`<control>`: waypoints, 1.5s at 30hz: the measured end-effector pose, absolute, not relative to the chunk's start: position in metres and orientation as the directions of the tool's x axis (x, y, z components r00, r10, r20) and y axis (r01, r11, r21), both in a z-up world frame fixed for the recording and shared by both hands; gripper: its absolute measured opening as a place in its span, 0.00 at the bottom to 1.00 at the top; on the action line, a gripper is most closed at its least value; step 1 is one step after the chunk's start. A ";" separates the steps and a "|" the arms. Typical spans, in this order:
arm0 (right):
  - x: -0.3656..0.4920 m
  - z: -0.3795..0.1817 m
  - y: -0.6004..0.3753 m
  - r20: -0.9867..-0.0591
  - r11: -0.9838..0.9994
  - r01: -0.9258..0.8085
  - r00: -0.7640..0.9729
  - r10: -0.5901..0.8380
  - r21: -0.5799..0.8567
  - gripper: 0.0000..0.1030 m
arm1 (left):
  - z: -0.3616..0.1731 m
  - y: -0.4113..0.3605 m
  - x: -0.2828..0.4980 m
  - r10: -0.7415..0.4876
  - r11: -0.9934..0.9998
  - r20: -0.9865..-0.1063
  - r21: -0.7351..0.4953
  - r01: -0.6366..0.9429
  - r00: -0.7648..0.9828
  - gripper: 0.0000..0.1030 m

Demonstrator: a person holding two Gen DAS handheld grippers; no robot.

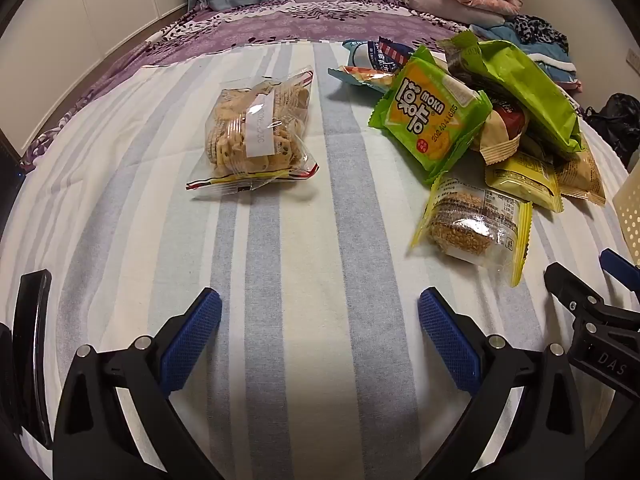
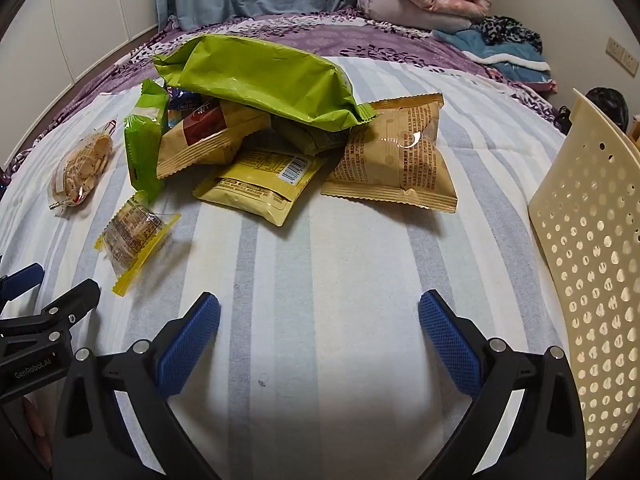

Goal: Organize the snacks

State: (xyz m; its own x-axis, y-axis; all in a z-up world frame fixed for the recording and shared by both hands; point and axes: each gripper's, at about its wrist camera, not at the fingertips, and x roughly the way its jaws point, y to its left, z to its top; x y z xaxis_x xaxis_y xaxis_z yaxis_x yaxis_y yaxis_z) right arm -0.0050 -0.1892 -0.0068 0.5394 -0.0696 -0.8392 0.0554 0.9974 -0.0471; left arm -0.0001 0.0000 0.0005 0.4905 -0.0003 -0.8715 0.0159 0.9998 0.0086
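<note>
A: It's a bedroom. The bed (image 1: 280, 12) has a purple floral cover at the far end, and nearer us a striped sheet (image 2: 320, 280) is laid over it, probably to give the snacks a clean, flat place to lie.

B: What's on it, starting from the left?

A: Far left, a clear bag of crackers (image 1: 256, 128) lies alone, well apart from the rest. I can't tell whether it was set aside on purpose or just landed there. Then comes the pile (image 2: 260, 136), loose and overlapping, as if tipped out in one go: a small green Moka pack (image 1: 432, 116) leans on it, a long green bag (image 2: 260, 76) lies over the top, and tan and yellow packets sit beneath. A clear yellow-edged packet (image 2: 134, 232) lies just near of the pile on its left side. On the pile's right side a tan packet (image 2: 394, 156) lies flat.

B: And on the right?

A: A cream basket (image 2: 592, 248) with a perforated wall stands at the right edge, apart from the pile. I'd guess the snacks are meant to go in there, so it's kept close to the right hand.

B: The tongs?

A: The left tongs (image 1: 320, 340) and right tongs (image 2: 320, 340) are both spread wide, holding nothing, with only bare sheet between their blue pads. They sit side by side on the near side, angled down toward the snacks. That looks like a ready stance, with nothing sorted yet.
</note>
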 end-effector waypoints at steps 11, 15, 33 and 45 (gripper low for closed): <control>-0.004 -0.008 -0.191 -0.840 0.997 0.056 0.538 -0.068 -0.045 0.95 | 0.000 0.000 -0.001 -0.001 1.000 -0.871 0.007 0.016 0.492 0.98; -0.003 -0.007 -0.191 -0.841 0.997 0.056 0.537 -0.068 -0.045 0.95 | 0.000 0.000 -0.001 -0.002 1.000 -0.871 0.007 0.016 0.492 0.98; -0.003 -0.007 -0.192 -0.841 0.998 0.056 0.537 -0.066 -0.043 0.95 | 0.000 0.000 -0.001 -0.002 1.000 -0.871 0.007 0.016 0.492 0.98; -0.003 -0.008 -0.192 -0.842 0.998 0.056 0.536 -0.063 -0.039 0.95 | 0.000 0.000 -0.001 -0.002 1.000 -0.871 0.007 0.016 0.492 0.98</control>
